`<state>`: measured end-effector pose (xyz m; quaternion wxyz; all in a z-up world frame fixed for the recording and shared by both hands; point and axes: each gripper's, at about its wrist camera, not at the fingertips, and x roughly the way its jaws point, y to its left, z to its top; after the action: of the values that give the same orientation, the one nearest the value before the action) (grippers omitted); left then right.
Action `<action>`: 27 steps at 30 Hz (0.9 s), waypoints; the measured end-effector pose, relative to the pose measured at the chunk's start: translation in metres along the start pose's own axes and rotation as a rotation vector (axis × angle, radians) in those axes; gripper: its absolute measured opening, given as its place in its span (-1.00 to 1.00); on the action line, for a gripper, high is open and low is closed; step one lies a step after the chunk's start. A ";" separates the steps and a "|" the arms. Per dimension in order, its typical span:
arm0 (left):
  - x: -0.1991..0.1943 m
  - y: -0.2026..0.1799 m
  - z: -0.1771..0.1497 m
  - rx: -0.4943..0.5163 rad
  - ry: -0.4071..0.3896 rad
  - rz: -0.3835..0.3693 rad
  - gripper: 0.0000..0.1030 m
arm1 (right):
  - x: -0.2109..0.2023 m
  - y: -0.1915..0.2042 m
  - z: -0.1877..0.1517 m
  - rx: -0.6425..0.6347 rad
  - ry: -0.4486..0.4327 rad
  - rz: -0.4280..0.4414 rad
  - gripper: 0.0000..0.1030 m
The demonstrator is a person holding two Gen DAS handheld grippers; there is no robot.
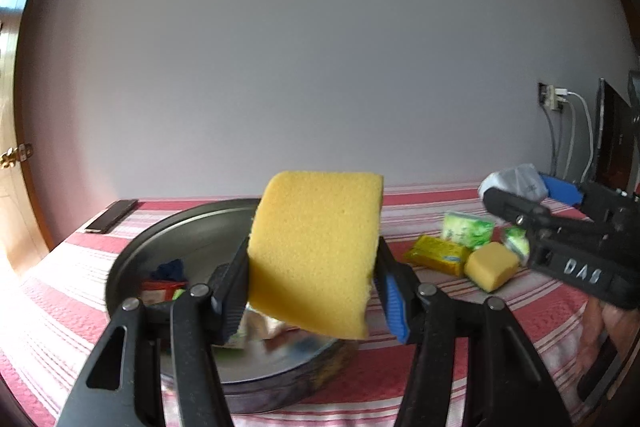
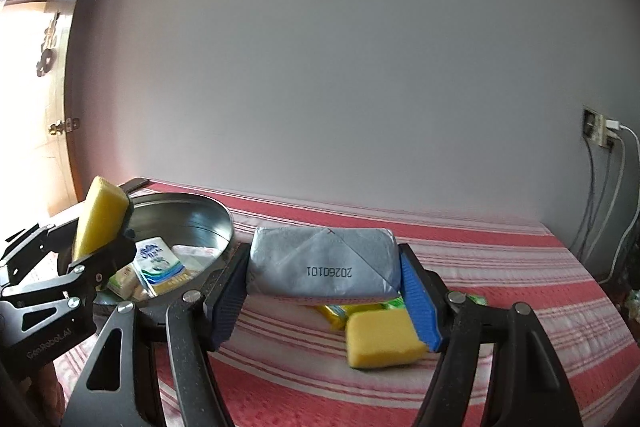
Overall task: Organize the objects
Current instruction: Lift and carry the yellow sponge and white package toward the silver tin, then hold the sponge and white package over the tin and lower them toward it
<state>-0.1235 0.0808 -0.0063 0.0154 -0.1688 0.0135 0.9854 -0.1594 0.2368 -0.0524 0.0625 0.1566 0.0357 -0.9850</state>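
between left gripper [image 1: 312, 291] pads, yellow sponge [image 1: 316, 247] clamped.

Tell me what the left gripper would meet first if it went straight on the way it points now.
Probably the round metal tray. The left gripper, shut on the yellow sponge, points slightly downward over the tray, so its far rim or the packets inside lie ahead, though depth is hard to judge.
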 end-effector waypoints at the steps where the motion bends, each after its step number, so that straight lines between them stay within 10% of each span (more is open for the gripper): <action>1: 0.001 0.005 -0.001 -0.004 0.005 0.014 0.09 | 0.002 0.003 0.002 -0.001 0.001 0.013 0.40; 27: 0.035 0.088 0.001 -0.006 0.142 0.195 0.10 | 0.068 0.083 0.025 -0.109 0.082 0.182 0.40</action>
<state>-0.1599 -0.0058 -0.0152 -0.0818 -0.2359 0.0278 0.9679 -0.2199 0.1453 -0.0542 0.1589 0.1958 0.0775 -0.9646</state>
